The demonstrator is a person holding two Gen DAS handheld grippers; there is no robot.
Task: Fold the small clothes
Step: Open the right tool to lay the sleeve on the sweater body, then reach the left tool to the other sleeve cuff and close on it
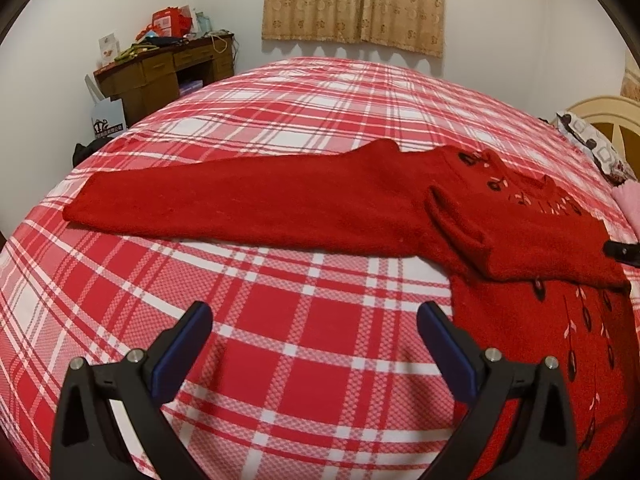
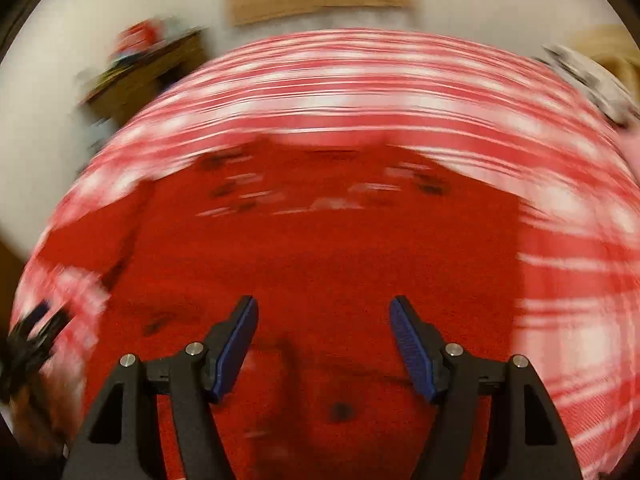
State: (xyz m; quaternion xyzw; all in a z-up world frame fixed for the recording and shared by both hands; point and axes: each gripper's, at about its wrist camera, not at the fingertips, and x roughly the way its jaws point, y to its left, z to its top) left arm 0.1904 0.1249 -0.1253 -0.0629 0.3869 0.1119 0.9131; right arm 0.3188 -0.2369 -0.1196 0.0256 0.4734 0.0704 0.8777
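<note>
A red knit sweater with dark and pink embroidery lies on the bed. Its long sleeve stretches out flat to the left; the other sleeve is folded across the body. My left gripper is open and empty, hovering over bare bedsheet just left of the sweater's body. In the blurred right wrist view the sweater fills the middle. My right gripper is open and empty above the sweater's body. Part of the right gripper shows at the right edge of the left wrist view.
The bed has a red and white plaid sheet. A cluttered wooden desk stands at the back left by the wall. A patterned pillow and a headboard are at the right. A curtain hangs on the far wall.
</note>
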